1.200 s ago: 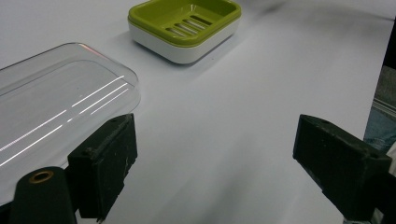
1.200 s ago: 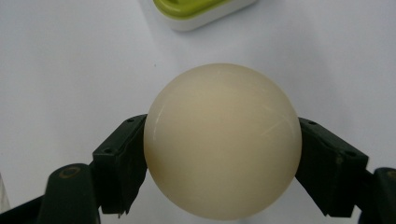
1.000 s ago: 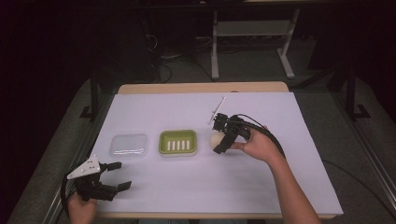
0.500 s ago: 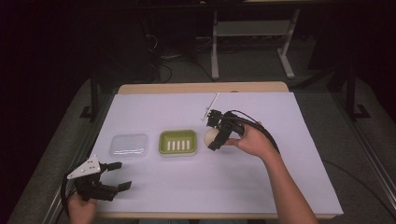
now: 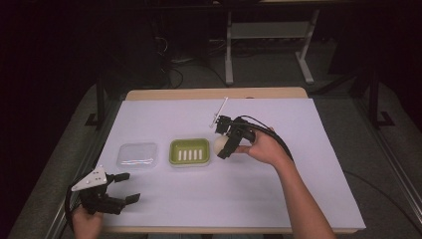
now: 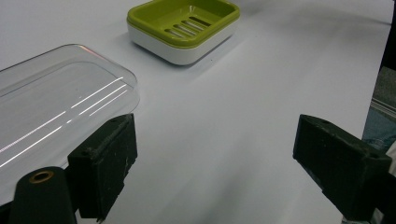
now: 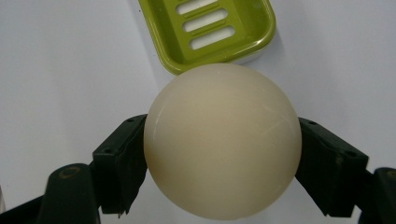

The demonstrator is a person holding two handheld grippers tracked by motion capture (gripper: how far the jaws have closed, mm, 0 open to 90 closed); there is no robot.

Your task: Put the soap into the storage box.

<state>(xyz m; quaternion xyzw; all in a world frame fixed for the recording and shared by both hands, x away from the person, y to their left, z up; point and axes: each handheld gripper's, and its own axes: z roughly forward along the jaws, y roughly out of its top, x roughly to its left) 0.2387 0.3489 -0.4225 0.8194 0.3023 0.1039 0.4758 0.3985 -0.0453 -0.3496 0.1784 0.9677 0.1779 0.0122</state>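
— What is seen at the table's near left corner?
— The left gripper [image 5: 121, 187] is held there, its jaws spread wide with nothing between them. Just beyond it a clear lid [image 5: 137, 154] lies flat on the white sheet [image 5: 298, 189].

— And toward the middle?
— A green soap dish [image 5: 189, 151] is set with its long axis along the table's near edge; nothing is held in it.

— Where is the ball?
— The cream ball [image 5: 220, 144] is clamped at its sides by the right gripper [image 5: 222, 145], just right of the dish's right end. Being round, no long axis or heading can be told. Nothing is placed between ball and dish.
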